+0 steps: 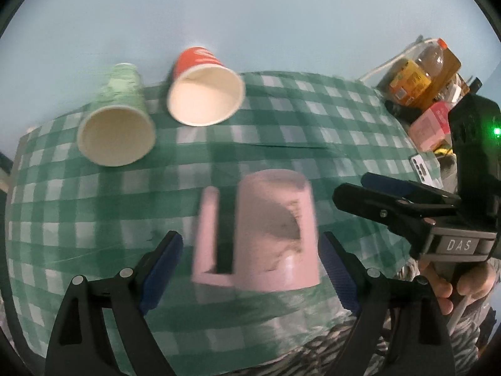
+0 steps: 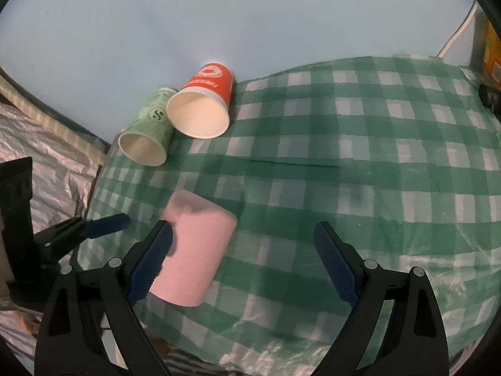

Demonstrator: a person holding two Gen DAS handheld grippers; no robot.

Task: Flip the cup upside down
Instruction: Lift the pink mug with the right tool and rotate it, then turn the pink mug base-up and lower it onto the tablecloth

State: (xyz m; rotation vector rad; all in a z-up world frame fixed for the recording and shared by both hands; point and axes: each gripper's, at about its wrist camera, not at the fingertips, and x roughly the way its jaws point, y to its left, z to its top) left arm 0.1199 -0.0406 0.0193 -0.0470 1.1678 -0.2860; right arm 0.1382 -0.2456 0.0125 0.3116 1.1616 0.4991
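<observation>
A pink mug (image 1: 275,232) with a square handle stands upside down on the green checked cloth (image 1: 281,131), blurred. My left gripper (image 1: 250,269) is open, its jaws on either side of the mug and apart from it. The mug also shows in the right wrist view (image 2: 197,250), just beside the left fingertip of my open, empty right gripper (image 2: 244,263). A red paper cup (image 1: 205,89) and a green paper cup (image 1: 117,122) lie on their sides at the back, mouths toward me; both show in the right wrist view, red cup (image 2: 203,106), green cup (image 2: 147,134).
The right gripper (image 1: 407,200) shows at the right of the left wrist view. A bottle (image 1: 429,59), a yellow box (image 1: 407,81), a pink box (image 1: 430,125) and a phone (image 1: 424,169) crowd the right edge. Striped bedding (image 2: 37,150) lies left of the table.
</observation>
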